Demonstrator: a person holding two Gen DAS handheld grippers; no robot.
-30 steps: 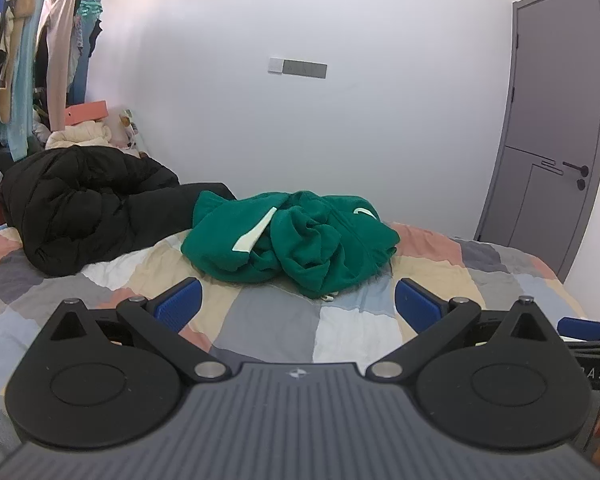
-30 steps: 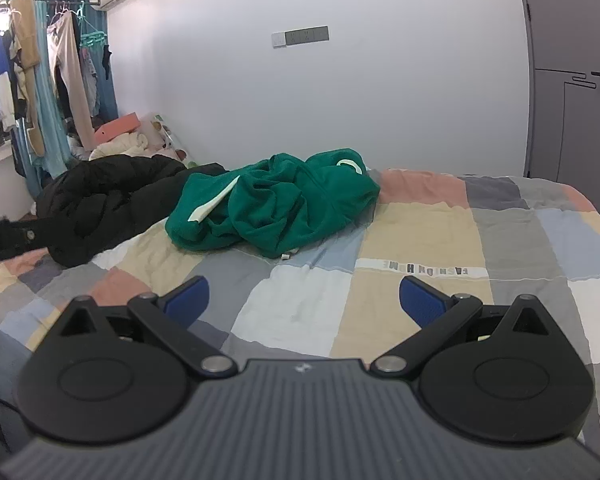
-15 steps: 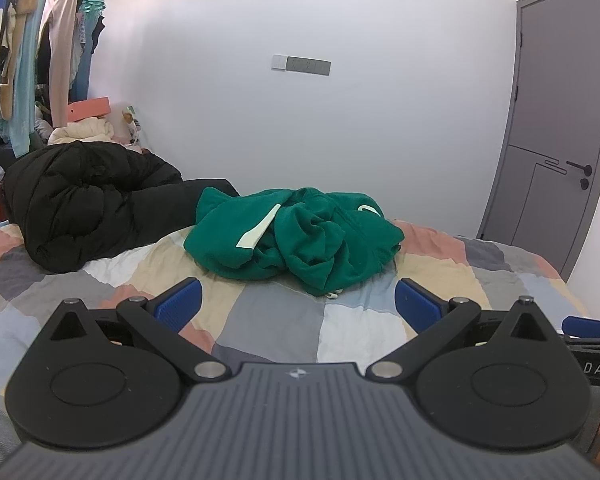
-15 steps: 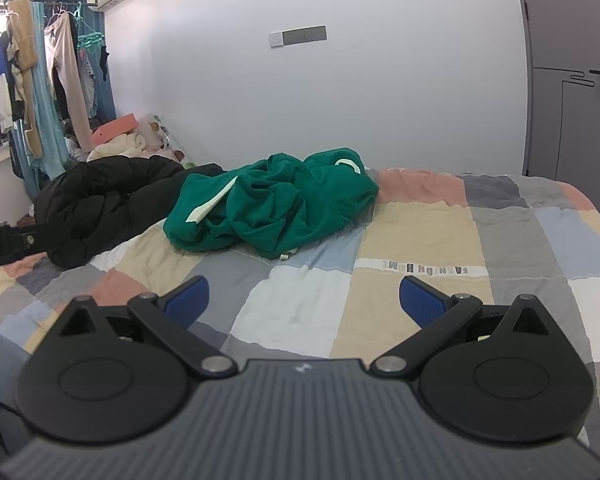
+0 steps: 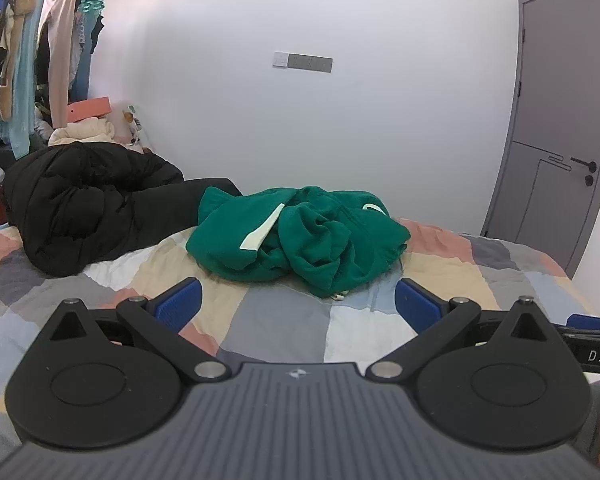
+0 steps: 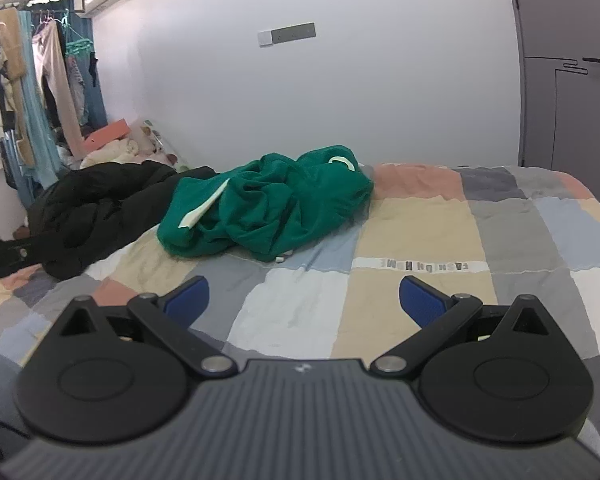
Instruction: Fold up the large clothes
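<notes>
A crumpled green fleece garment (image 5: 300, 236) with pale trim lies in a heap on the patchwork bedspread (image 5: 276, 328), toward the far side of the bed. The right wrist view has the green garment (image 6: 268, 208) left of centre. My left gripper (image 5: 298, 306) hovers over the near part of the bed, short of the heap, open with nothing between its blue pads. My right gripper (image 6: 304, 298) is likewise open and empty, farther right over the bedspread (image 6: 416, 240). The right gripper's tip shows at the left wrist view's right edge.
A bulky black padded coat (image 5: 84, 200) lies at the far left, touching the green heap; in the right view the coat (image 6: 100, 208) sits at left. Clothes hang on a rack (image 5: 32, 48) beyond it. A grey door (image 5: 560, 128) stands at right. White wall behind.
Both grippers have shifted only slightly; the green garment sits a little nearer in the left wrist view. Both stay open and empty.
</notes>
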